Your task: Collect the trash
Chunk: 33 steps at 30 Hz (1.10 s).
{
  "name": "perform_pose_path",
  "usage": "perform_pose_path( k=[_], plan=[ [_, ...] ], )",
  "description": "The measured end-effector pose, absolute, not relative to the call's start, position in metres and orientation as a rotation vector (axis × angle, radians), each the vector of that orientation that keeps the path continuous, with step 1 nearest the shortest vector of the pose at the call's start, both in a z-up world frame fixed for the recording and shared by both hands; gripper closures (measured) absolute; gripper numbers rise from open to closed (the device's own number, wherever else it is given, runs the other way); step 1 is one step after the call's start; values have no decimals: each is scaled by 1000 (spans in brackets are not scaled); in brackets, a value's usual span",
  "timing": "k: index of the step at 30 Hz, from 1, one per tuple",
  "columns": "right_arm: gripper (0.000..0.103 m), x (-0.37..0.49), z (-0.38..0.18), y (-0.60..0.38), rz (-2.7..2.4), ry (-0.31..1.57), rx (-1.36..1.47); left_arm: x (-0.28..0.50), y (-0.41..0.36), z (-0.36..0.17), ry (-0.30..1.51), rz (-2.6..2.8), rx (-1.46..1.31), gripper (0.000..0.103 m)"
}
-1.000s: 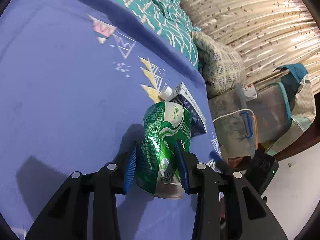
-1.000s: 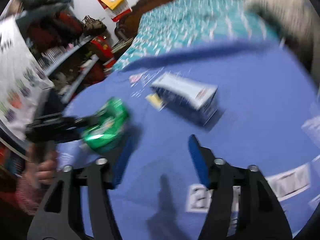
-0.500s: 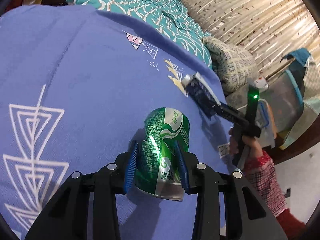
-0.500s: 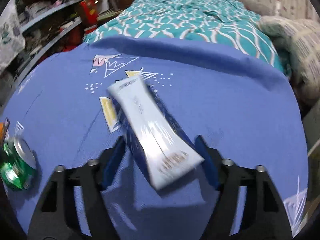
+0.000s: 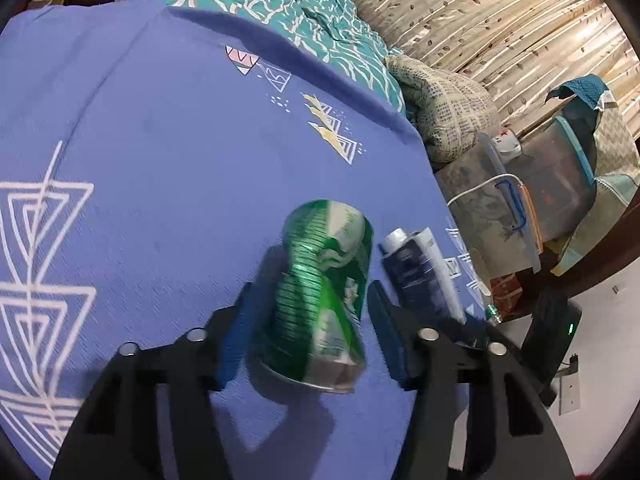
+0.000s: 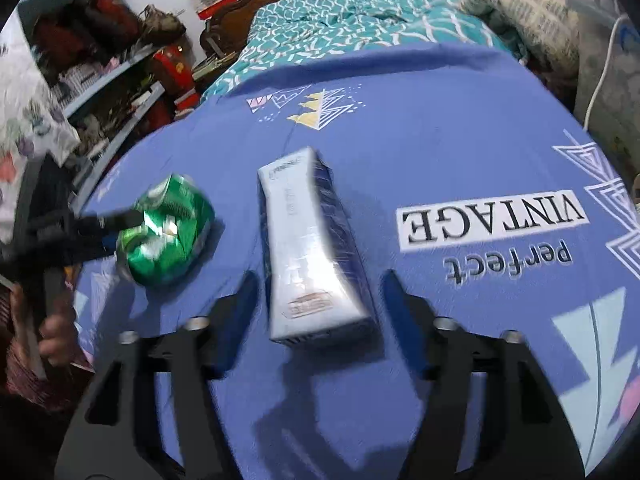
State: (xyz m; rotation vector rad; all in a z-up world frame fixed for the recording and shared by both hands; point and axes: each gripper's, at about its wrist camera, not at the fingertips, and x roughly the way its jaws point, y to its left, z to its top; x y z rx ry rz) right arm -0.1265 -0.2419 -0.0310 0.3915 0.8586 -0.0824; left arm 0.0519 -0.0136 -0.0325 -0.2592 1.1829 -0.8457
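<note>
Both sets of jaws stand apart and have just been opening. Between the jaws of the left gripper [image 5: 310,320] lies a dented green can [image 5: 324,292] on its side on the purple cloth [image 5: 160,184], with a gap showing between each blue pad and the can's wall, so nothing presses on it. The right gripper [image 6: 318,312] has its jaws spread wider around a blue and white carton [image 6: 308,248], which lies lengthwise between them on the same cloth, clear of both pads. Can and carton lie just beside each other, the can on the carton's left in the right wrist view, both near the cloth's near edge. Printed lettering [image 6: 496,228] sits on the cloth to the carton's right. A teal patterned bedspread [image 6: 352,16] lies beyond the cloth's far edge.
</note>
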Motion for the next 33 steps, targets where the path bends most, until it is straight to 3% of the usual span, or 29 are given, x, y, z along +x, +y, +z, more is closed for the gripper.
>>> perform_pose_path(
  k=[5,7,8,20,29,33],
  plan=[
    [20,-123,-29,-222,-110,844,298,47,-20,-35,1189,-857,-254,50],
    [23,-116,-34,-218,-121,852,271,47,-24,-38,1191,-858,-256,62],
    [49,-114,-39,-218,-130,866,262,47,-25,-40,1195,-869,-261,62],
    [49,-182,-39,-308,-293,719,492,25,-102,-7,1168,-1034,-206,64],
    [49,-291,-26,-465,-622,608,555,-20,-291,21,1172,-1270,33,64],
    [49,-326,-21,-540,-734,661,523,-47,-377,23,1177,-1358,117,64]
  ],
)
